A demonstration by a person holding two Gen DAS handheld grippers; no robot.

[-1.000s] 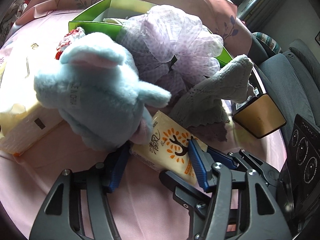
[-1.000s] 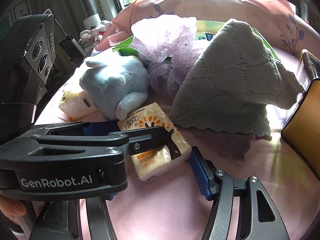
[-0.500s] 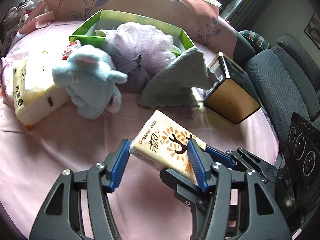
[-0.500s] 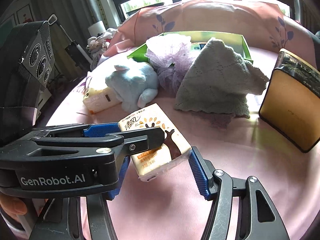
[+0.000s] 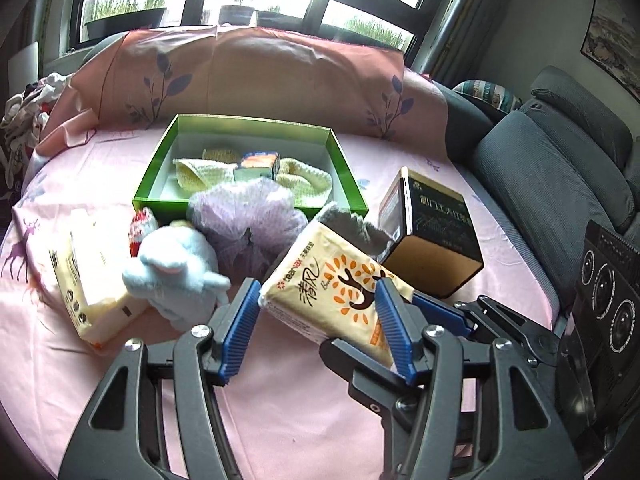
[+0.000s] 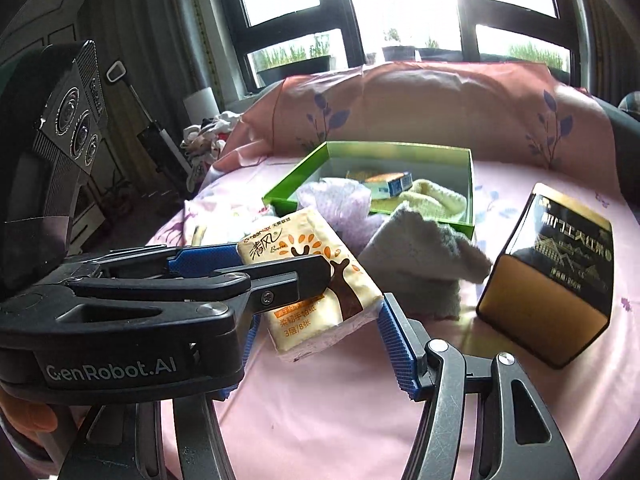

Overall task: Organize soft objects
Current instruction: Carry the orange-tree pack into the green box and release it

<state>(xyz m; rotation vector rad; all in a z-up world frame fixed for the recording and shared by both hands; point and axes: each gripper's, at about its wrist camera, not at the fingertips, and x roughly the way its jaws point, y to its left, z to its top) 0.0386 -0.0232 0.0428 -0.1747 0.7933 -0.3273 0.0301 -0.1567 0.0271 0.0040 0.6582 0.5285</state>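
Two grippers meet at one tissue pack [image 5: 336, 292]: the left gripper [image 5: 316, 328] has its blue pads pressed against the pack's sides, holding it off the pink sheet [image 5: 280, 420], in front of the green box [image 5: 344, 168]. The right gripper [image 6: 320, 320] stands spread wide around the same pack (whether its pads touch the pack, I cannot tell). Just in front of the green box lie a lilac mesh puff [image 5: 244, 220], a blue plush toy [image 5: 176, 276] and a grey knitted cloth [image 6: 420, 248]; a gold-and-black tin [image 5: 432, 240] stands right of it.
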